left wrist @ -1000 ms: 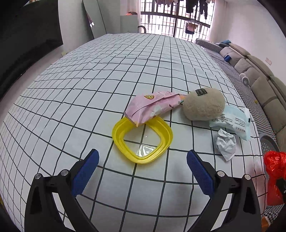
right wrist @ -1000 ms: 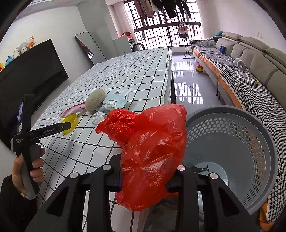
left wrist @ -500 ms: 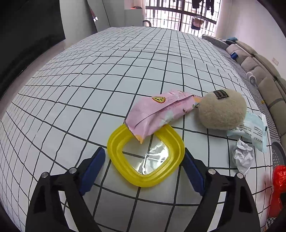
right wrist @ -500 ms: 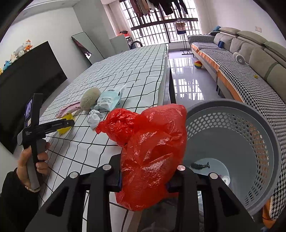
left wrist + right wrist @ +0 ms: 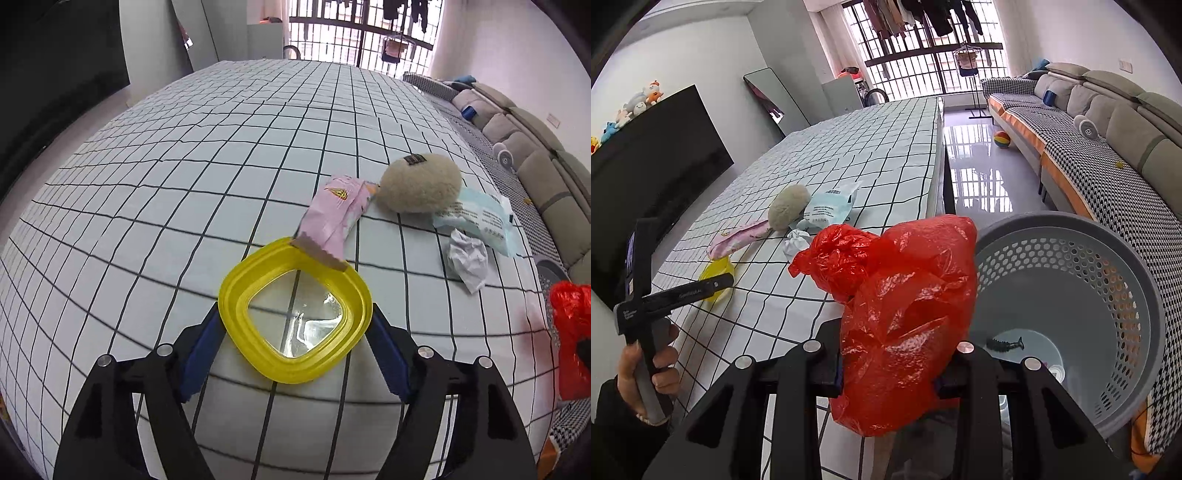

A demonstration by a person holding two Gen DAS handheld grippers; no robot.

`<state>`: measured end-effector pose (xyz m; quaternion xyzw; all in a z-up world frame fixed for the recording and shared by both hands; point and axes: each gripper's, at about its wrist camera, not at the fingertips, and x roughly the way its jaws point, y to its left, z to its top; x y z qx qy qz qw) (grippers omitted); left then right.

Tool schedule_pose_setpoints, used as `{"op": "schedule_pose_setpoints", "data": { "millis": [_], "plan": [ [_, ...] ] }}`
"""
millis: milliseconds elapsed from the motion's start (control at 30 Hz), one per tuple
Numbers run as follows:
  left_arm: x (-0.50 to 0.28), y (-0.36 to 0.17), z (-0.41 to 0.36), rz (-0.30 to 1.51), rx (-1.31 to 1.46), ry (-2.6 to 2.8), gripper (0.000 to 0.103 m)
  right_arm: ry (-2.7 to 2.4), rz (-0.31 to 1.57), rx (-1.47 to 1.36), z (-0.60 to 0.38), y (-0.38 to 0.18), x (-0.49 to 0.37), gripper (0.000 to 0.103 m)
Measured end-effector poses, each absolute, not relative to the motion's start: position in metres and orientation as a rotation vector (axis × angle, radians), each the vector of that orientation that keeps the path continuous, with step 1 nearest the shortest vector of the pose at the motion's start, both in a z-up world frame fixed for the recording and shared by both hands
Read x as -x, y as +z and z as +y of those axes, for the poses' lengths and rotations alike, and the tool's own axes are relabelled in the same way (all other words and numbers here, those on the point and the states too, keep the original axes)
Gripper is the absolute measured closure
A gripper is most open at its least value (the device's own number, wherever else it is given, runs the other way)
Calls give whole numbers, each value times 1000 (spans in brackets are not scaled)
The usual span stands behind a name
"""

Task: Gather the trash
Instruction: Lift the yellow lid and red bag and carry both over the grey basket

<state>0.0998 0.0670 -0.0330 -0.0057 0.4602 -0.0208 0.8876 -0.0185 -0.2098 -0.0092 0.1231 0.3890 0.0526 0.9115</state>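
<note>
The counter (image 5: 184,192), under its white cloth with a black grid, carries all the loose trash near its right-hand edge. Beside that edge, on the floor, stands the grey perforated basket (image 5: 1137,295), with a few small items at its bottom.

Your right gripper (image 5: 890,363) has its jaws closed down on a crumpled red plastic bag (image 5: 908,295); the bag bulges up and out between them, beside the basket's rim and over the counter's edge.

Your left gripper (image 5: 295,347) has its jaws closing around a yellow square lid with a clear centre (image 5: 295,314). The blue pads sit against the lid's left and right sides, and the lid looks tilted up off the cloth.

A pink snack wrapper (image 5: 336,218) rests with one end on the lid's far rim. Its other end touches a beige fuzzy ball (image 5: 421,184). A pale blue wipes packet (image 5: 480,218) lies just behind the ball to the right. Crumpled white paper (image 5: 467,258) sits just in front of that packet.
</note>
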Motion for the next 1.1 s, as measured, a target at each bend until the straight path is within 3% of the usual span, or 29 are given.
{"op": "schedule_pose_setpoints", "data": {
  "millis": [567,1100],
  "plan": [
    [-6,6,36,809,-44,-148,30,140,773,-198,-192,6,60,71],
    [9,26,-101,746,-130,-416,30,-23,748,-260,-270,5,103,71]
  ]
}}
